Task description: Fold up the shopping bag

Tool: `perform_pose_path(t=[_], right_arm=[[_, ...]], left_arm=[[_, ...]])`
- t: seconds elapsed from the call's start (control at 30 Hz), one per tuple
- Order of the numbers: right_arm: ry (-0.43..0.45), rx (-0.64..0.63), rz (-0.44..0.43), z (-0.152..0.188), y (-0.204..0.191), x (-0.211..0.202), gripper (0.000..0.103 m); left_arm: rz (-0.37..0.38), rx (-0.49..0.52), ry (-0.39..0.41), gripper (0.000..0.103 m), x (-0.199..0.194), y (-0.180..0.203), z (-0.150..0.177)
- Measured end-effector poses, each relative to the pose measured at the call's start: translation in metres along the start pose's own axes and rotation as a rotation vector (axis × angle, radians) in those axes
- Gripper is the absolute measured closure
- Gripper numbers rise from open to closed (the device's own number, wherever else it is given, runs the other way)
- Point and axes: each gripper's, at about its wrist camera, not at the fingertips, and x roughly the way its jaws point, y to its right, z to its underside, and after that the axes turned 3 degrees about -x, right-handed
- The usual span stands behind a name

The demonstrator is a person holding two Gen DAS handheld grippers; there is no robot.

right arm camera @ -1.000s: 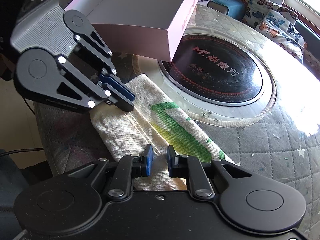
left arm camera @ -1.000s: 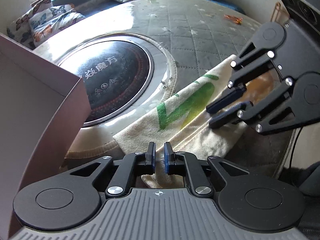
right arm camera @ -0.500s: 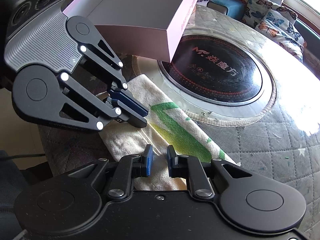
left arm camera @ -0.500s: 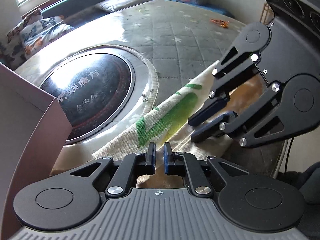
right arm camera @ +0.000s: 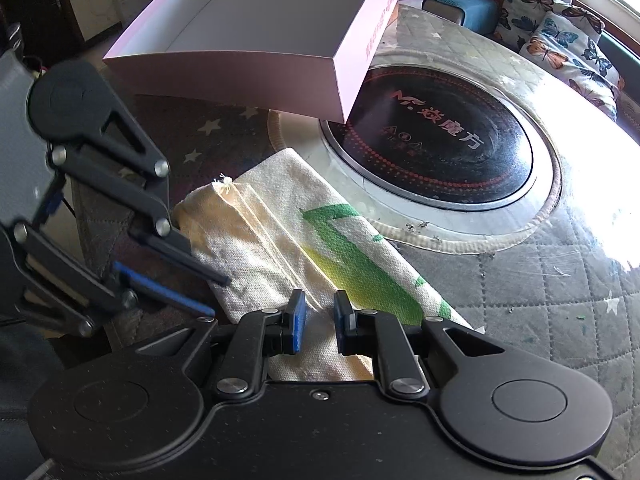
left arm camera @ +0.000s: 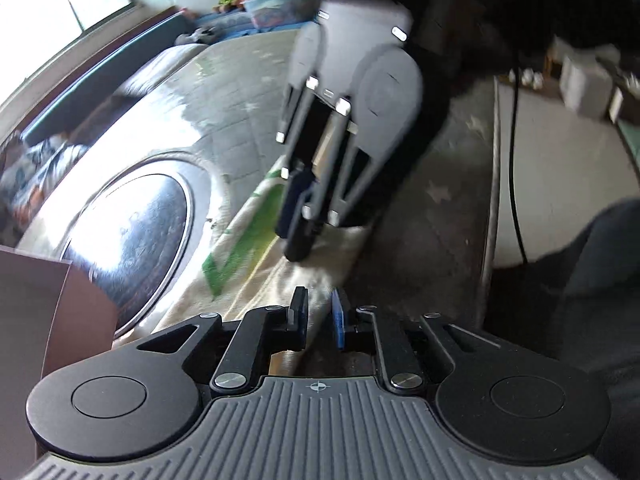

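Folded canvas shopping bag [right arm camera: 320,248] lies on the quilted counter [right arm camera: 560,300], at 7 o'clock from the black cooktop [right arm camera: 440,140]. Left tool [right arm camera: 218,294] has just been opening, fingers apart over the bag's edge, nothing clamped. Right tool [right arm camera: 320,312] sits slightly parted over the bag, not pinching.

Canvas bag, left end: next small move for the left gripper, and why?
Probably close the left gripper on the canvas bag: its jaws have just been opening and stand apart at the bag's near edge, nothing visibly pinched, while the right gripper sits over the other end.
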Motion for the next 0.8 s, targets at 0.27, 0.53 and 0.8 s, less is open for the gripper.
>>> perform_pose_path(t=[0.27,0.53,0.8], right_arm=[[0.004,0.001,-0.002,0.001,0.0,0.0,0.086],[0.019,0.0,-0.004,0.003,0.001,0.0,0.086],[0.034,-0.004,0.003,0.005,-0.001,-0.001,0.086]], left_arm=[[0.002,0.034,0.0,0.075,0.011,0.005,-0.001],[0.08,-0.167,0.007,0.079,0.008,-0.03,-0.01],[0.068,-0.301,-0.012,0.082,0.021,-0.049,-0.006]])
